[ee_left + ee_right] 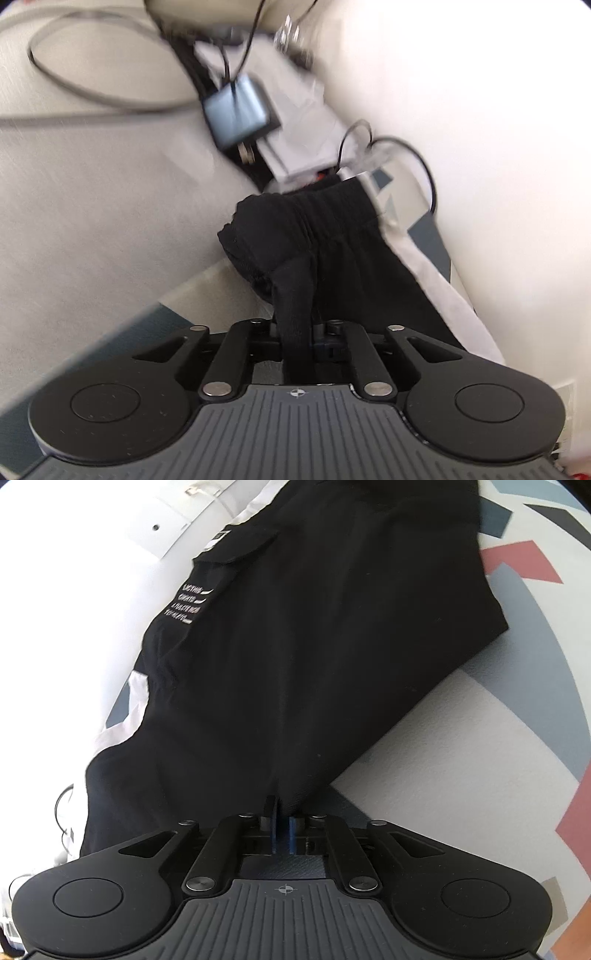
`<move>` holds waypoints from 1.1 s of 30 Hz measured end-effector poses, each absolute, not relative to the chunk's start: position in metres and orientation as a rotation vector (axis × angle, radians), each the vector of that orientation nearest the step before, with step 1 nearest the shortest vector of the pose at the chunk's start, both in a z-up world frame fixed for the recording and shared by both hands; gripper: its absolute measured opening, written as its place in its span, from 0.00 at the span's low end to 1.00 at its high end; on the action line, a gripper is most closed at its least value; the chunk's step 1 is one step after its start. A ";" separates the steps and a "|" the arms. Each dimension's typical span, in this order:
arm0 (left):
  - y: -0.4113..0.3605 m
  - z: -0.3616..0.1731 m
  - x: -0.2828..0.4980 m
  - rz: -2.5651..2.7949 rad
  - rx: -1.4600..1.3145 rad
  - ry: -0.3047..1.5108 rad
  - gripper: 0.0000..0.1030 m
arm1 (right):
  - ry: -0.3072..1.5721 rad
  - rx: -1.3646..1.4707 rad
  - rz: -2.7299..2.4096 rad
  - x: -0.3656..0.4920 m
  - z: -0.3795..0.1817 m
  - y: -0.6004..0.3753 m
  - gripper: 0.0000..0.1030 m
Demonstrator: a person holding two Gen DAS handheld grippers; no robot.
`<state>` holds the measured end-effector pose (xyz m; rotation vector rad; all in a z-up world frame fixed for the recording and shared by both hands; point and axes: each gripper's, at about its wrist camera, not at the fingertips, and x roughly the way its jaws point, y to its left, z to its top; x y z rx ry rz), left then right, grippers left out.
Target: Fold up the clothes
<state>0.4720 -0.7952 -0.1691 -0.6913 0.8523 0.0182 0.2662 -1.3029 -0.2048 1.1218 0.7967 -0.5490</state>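
The only lettering is on the black garment (314, 646) in the right wrist view: four short lines of pale capitals printed just below a pocket flap (240, 548), each line ending in a small bar. The letters are too blurred and tilted to read (no word can be made out for certain). The left wrist view shows no text.
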 end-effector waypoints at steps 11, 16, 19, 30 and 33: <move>-0.719 -0.109 0.404 0.120 -0.671 0.634 0.08 | 0.940 0.989 -0.567 0.281 -0.176 -1.279 0.60; -0.698 -0.112 0.385 0.173 -0.657 0.636 0.08 | 0.940 0.950 -0.599 0.269 -0.157 -1.278 0.70; -0.699 -0.112 0.377 0.176 -0.642 0.630 0.08 | 0.928 0.911 -0.644 0.259 -0.144 -1.284 0.70; -0.788 -0.054 0.353 -0.111 -0.472 0.453 0.08 | 0.750 0.784 -0.732 0.234 -0.107 -1.349 0.83; -0.841 -0.041 0.341 -0.235 -0.374 0.423 0.08 | 0.716 0.830 -0.740 0.229 -0.109 -1.377 0.83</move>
